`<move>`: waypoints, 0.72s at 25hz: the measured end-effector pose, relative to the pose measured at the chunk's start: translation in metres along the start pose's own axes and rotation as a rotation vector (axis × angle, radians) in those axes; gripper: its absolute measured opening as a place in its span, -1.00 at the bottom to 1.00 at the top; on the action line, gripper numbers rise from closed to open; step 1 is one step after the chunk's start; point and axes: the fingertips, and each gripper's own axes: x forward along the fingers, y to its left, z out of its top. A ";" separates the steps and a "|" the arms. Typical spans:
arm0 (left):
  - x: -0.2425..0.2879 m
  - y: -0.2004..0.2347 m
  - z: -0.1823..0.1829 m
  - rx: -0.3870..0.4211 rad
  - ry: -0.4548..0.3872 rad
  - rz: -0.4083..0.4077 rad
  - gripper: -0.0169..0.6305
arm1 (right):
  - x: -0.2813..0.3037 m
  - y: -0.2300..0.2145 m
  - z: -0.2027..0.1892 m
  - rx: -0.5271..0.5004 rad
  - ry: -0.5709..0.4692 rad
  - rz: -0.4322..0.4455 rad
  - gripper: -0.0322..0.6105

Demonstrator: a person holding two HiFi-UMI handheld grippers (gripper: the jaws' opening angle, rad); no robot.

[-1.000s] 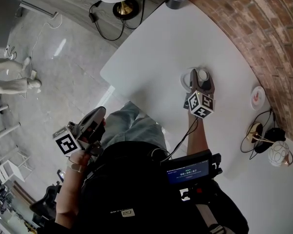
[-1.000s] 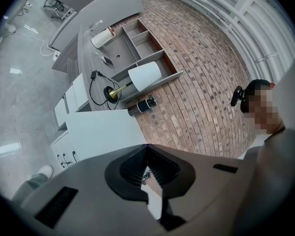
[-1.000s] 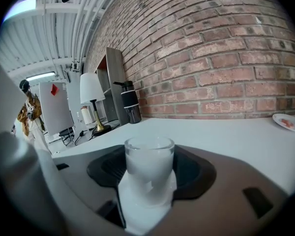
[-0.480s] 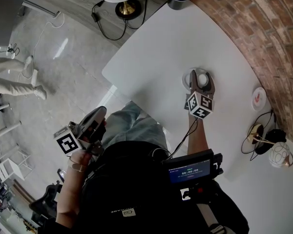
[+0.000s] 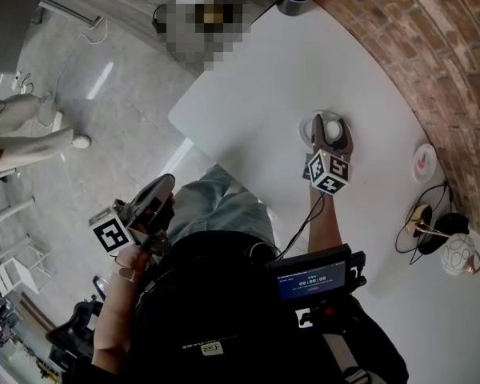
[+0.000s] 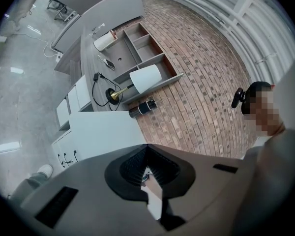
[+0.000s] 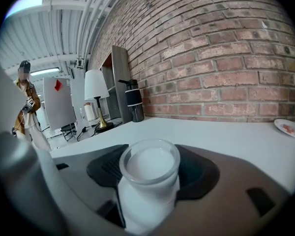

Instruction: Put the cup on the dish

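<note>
The right hand-held gripper (image 5: 329, 137) is clamped on the upright white cup (image 7: 150, 181) at mid-table (image 5: 248, 86). The dish (image 5: 422, 162) lies well apart to its right, by the brick wall (image 5: 432, 46). The left hand-held gripper (image 5: 148, 206), closed and empty, hangs off the table, farther away.

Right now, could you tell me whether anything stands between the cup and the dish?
Nothing visible does. The right gripper is shut on the cup, and only bare table lies between it and the dish.
</note>
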 end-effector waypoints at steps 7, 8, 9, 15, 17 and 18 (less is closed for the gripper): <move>-0.006 0.001 -0.003 0.004 0.007 0.002 -0.93 | -0.006 0.001 0.009 -0.005 -0.020 0.002 -0.06; -0.006 0.002 -0.004 0.004 0.009 0.002 -0.93 | -0.007 0.001 0.011 -0.005 -0.025 0.002 -0.06; -0.007 0.002 -0.004 0.005 0.009 0.001 -0.93 | -0.008 0.001 0.013 -0.006 -0.030 0.001 -0.06; -0.006 -0.002 -0.006 0.015 0.017 -0.017 -0.93 | -0.017 0.003 0.025 -0.009 -0.054 0.006 -0.06; -0.005 -0.005 -0.006 0.017 0.015 -0.026 -0.93 | -0.020 0.003 0.028 -0.010 -0.061 0.005 -0.06; -0.004 -0.008 -0.005 0.018 0.009 -0.035 -0.93 | -0.022 0.003 0.030 -0.010 -0.066 0.005 -0.06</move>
